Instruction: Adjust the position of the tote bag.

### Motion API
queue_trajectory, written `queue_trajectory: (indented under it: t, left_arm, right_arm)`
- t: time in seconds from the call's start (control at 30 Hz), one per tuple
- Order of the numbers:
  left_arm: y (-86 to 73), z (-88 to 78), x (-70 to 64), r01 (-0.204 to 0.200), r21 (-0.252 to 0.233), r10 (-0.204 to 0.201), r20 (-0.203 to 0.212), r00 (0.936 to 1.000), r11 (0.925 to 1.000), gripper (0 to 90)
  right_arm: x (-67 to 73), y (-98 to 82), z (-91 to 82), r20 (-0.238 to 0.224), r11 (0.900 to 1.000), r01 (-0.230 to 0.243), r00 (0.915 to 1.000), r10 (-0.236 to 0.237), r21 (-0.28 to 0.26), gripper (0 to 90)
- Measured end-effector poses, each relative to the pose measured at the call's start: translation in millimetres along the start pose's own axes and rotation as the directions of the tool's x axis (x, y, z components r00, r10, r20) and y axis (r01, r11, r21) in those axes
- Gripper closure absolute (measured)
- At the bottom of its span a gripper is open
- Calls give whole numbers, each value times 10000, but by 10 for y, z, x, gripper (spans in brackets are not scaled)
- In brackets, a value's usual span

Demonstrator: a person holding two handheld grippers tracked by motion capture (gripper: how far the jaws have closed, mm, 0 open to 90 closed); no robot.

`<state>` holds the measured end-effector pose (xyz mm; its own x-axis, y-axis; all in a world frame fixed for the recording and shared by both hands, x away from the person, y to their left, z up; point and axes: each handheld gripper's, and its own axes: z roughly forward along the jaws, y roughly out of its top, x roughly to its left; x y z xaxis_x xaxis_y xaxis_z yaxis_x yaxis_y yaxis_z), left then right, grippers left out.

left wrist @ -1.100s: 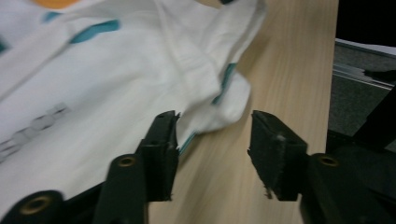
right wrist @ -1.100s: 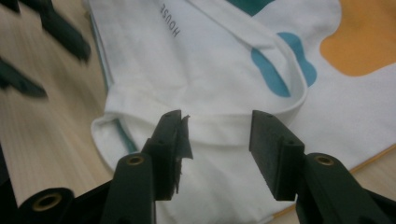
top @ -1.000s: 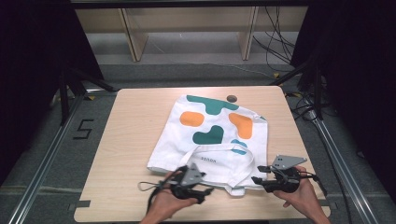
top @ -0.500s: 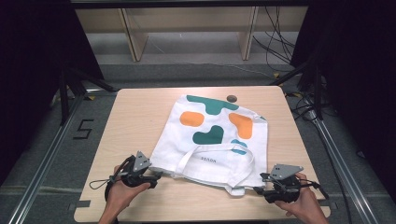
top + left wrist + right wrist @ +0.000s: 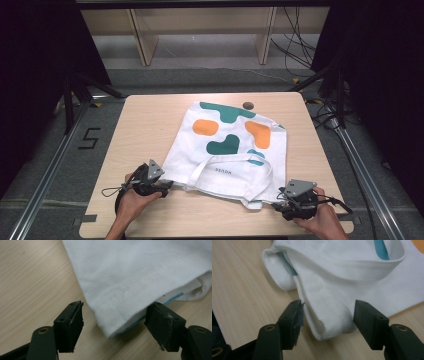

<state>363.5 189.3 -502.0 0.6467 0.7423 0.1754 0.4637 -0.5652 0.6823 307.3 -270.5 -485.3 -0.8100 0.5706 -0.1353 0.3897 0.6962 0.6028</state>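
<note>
Two grippers sit at the near edge of the wooden table (image 5: pixel 145 125), one at each lower corner of a white tote bag (image 5: pixel 227 150). The bag lies flat across the middle of the table, printed with green and orange blobs, its handles (image 5: pixel 235 167) looped over the near part of the cloth. A small dark round thing (image 5: pixel 247 105) rests on the table just beyond the bag's far edge; it is too small to say what it is.

In the high view the left gripper (image 5: pixel 165 186) lies in the person's left hand (image 5: pixel 131 200) and points toward the bag's near left corner. In the left gripper view its jaws stand wide, having just been opening then easing slightly, and that corner (image 5: pixel 110 331) of the cloth lies between them with a clear gap to each pad. A thin blue trim shows at the hem there.

The right gripper (image 5: pixel 281 199), in the right hand (image 5: pixel 322 222), points at the near right corner. Its jaws have also just been opening and stand wide. The folded corner (image 5: pixel 325 327) fills most of the gap between them; it seems free of the pads, though on the right side the cloth comes very close and I cannot be sure it is clear.
</note>
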Motion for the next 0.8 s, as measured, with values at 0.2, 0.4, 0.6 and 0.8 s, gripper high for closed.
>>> queue_trajectory:
  t: [0.2,0.4,0.6,0.8]
  left_arm:
    - [84,16,64,-358,-461,358,-10,9994,9983,355]
    - [165,67,69,103,-1011,-107,-37,9999,9948,461]
    - [307,-34,35,885,-1924,-715,939,9930,9773,850]
    - [459,-207,59,2368,-2819,-1845,1996,9624,9298,861]
  right_arm:
    - [-28,17,4,-193,9983,-565,9982,562,-155,426]
    - [-52,39,1,-261,9962,-758,9969,747,-429,436]
    - [-42,47,-3,-321,9934,-980,9948,962,-597,438]
    - [-11,109,31,-49,9954,-773,9970,772,-572,399]
